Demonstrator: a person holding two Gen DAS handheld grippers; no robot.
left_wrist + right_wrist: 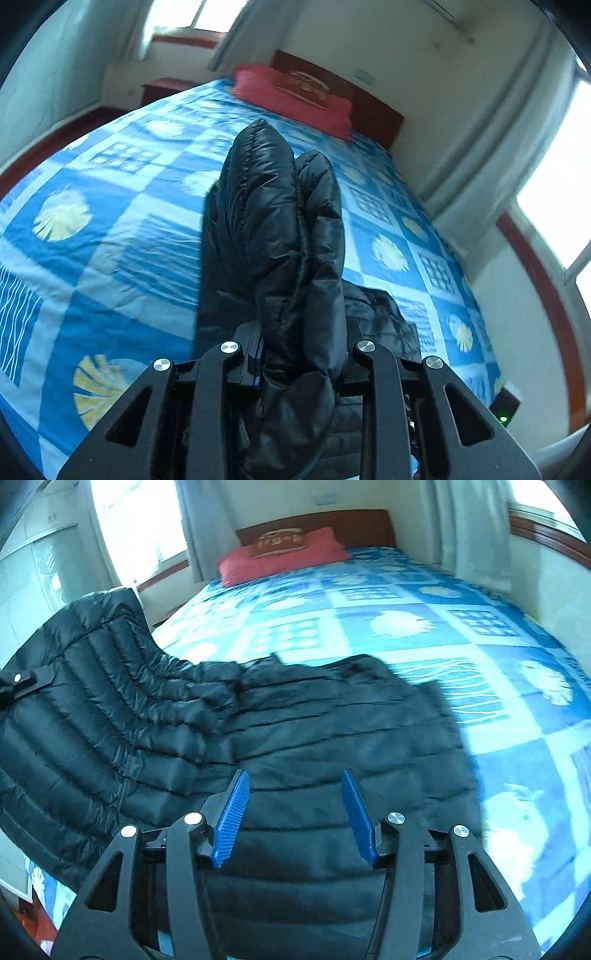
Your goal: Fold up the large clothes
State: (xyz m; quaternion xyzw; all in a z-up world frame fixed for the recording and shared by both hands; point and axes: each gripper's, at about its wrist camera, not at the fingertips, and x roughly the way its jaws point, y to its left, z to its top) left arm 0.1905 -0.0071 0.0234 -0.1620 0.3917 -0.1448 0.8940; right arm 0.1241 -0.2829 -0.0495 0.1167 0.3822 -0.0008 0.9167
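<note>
We see the bed under a blue patchwork cover with pale shell motifs. A black quilted jacket lies on it directly ahead of the right hand-held gripper, and a red pillow rests far beyond at the headboard.

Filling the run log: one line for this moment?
task: fold | left gripper: shut on black puffer jacket, lifting one side | right gripper: open over jacket | surface: blue bedspread
</note>
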